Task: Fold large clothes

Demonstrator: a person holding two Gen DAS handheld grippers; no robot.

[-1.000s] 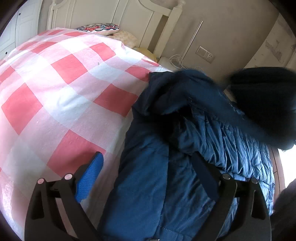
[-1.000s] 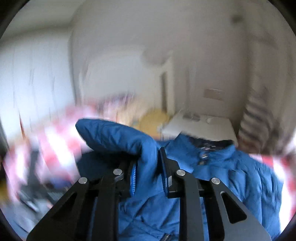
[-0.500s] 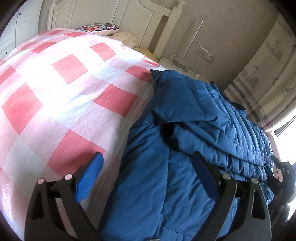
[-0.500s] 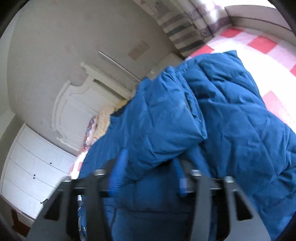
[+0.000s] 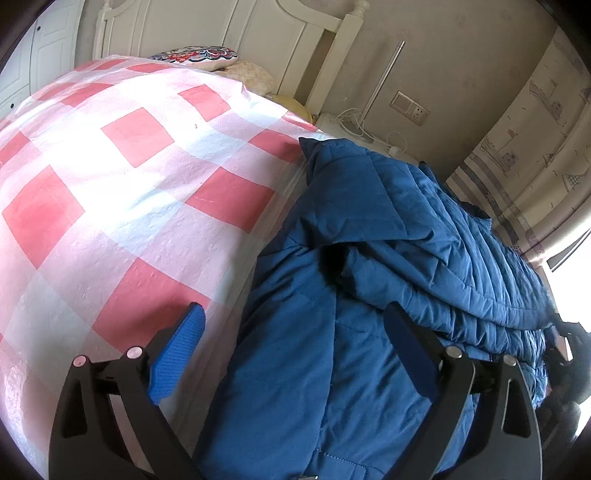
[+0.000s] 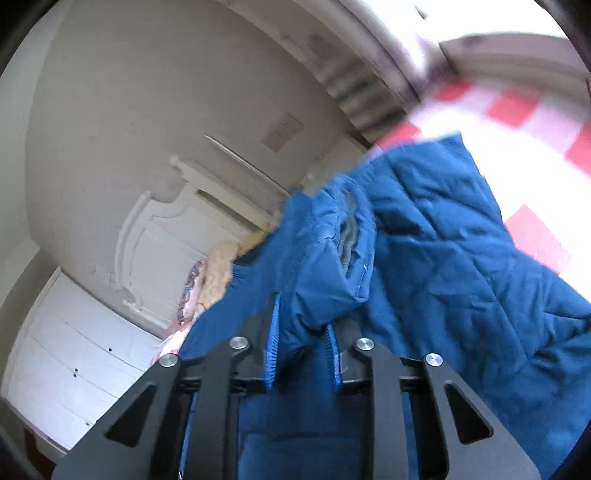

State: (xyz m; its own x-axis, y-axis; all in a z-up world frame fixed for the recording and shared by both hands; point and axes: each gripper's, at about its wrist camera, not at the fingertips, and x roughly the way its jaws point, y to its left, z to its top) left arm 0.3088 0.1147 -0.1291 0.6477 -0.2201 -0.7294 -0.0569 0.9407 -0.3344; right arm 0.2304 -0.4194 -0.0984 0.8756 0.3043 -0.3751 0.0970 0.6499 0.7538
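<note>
Here, in the left wrist view, the blue padded jacket (image 5: 369, 280) is lying bunched along the side of the bed (image 5: 122, 192), which is wearing a pink-and-white checked cover. The left gripper (image 5: 291, 325) is hovering with its jaws standing wide, one blue pad (image 5: 179, 341) over the checked cover and the other over the jacket, gripping nothing. A patterned pillow (image 5: 195, 55) is resting near the white headboard (image 5: 236, 33), and a wall socket (image 5: 410, 107) is showing on the beige wall beside a patterned curtain (image 5: 535, 147).

In the right wrist view, which is blurred, the right gripper (image 6: 301, 350) is pinching a fold of the jacket (image 6: 443, 258) between its narrowly set jaws, the cloth bulging up between the pads. A white wardrobe (image 6: 59, 373) is standing at the lower left.
</note>
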